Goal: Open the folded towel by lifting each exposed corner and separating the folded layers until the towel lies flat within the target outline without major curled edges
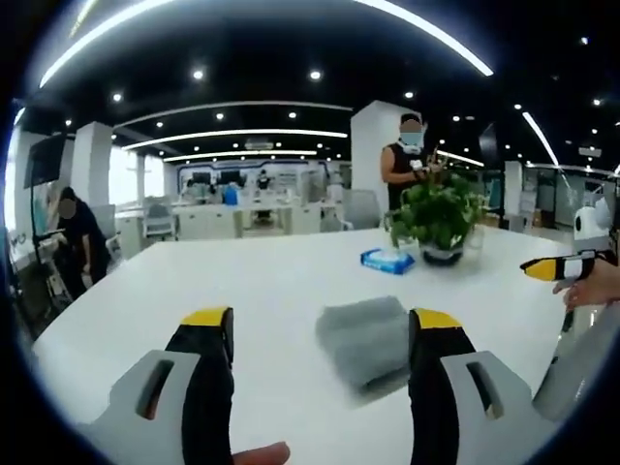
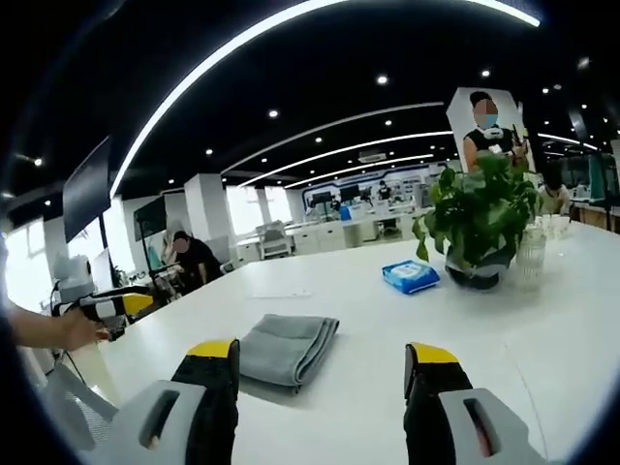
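Observation:
A folded grey towel (image 1: 366, 339) lies on the white table (image 1: 271, 281), just ahead of my left gripper (image 1: 325, 334) and toward its right jaw. That gripper is open, nothing between its yellow-tipped jaws. In the right gripper view the same towel (image 2: 288, 347) lies ahead of my right gripper (image 2: 325, 363), nearer its left jaw, folds stacked and flat. The right gripper is open and holds nothing. The right gripper (image 1: 557, 268) also shows at the right edge of the left gripper view, and the left gripper (image 2: 121, 305) at the left edge of the right gripper view.
A potted green plant (image 1: 438, 218) in a glass bowl stands at the table's far side with a blue packet of wipes (image 1: 387, 260) beside it. One person stands behind the plant (image 1: 407, 160); another bends over at the left (image 1: 77, 237). Office desks fill the background.

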A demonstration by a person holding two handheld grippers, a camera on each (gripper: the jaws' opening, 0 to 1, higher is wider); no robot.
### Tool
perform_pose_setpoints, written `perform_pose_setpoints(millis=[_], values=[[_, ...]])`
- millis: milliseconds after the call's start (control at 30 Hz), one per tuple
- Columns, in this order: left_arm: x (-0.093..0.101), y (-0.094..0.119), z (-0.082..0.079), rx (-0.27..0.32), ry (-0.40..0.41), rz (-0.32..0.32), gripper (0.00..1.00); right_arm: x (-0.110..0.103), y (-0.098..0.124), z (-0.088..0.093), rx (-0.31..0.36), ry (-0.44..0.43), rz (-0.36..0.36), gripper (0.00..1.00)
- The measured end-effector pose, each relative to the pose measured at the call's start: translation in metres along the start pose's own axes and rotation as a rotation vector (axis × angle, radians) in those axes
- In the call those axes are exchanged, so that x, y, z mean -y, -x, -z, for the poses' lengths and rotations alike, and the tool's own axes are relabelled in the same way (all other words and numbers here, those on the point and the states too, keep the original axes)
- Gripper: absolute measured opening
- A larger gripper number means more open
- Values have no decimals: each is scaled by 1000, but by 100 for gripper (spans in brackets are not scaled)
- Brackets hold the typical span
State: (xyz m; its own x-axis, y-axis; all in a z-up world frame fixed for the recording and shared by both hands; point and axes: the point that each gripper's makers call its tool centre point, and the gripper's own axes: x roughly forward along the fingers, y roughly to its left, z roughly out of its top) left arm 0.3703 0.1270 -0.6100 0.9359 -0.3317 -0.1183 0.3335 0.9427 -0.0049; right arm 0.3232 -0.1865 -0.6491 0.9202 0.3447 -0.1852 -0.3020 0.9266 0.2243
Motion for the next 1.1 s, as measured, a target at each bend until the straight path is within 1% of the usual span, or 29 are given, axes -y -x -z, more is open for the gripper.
perform_pose_setpoints(millis=[100,200,267,300,333,400,433,500,567,633,733,767,900,1000,1100], values=[[18,-15,-11,8,-56,63,69,3,2,-3,15,1,21,69],[39,-28,-19,16,-48,121,68,6,2,-5,23,5,41,69],[54,-38,-19,19,-79,168,67,9,2,-4,15,6,52,69],[66,-43,-16,12,-110,206,66,10,2,-3,13,5,54,69],[72,-46,-12,1,-135,223,65,11,2,-3,13,2,55,69],[82,-54,0,-37,-187,250,64,12,2,-4,16,-2,60,69],[90,-59,7,-52,-205,273,63,13,2,-4,18,-1,63,69],[103,-67,15,-57,-199,298,61,13,2,-3,13,2,65,69],[111,-75,24,-77,-196,316,58,13,1,-1,5,5,66,69],[121,-87,38,-103,-215,346,57,13,1,0,-3,16,72,69],[132,-96,50,-123,-239,376,55,14,-1,4,-24,33,75,69],[137,-99,57,-138,-251,391,54,14,-2,5,-31,35,74,69],[155,-109,80,-195,-244,432,51,14,-2,6,-34,37,73,69],[166,-113,93,-223,-242,454,48,16,-2,7,-35,32,79,69],[173,-116,103,-241,-241,465,46,17,-2,7,-35,23,82,69]])
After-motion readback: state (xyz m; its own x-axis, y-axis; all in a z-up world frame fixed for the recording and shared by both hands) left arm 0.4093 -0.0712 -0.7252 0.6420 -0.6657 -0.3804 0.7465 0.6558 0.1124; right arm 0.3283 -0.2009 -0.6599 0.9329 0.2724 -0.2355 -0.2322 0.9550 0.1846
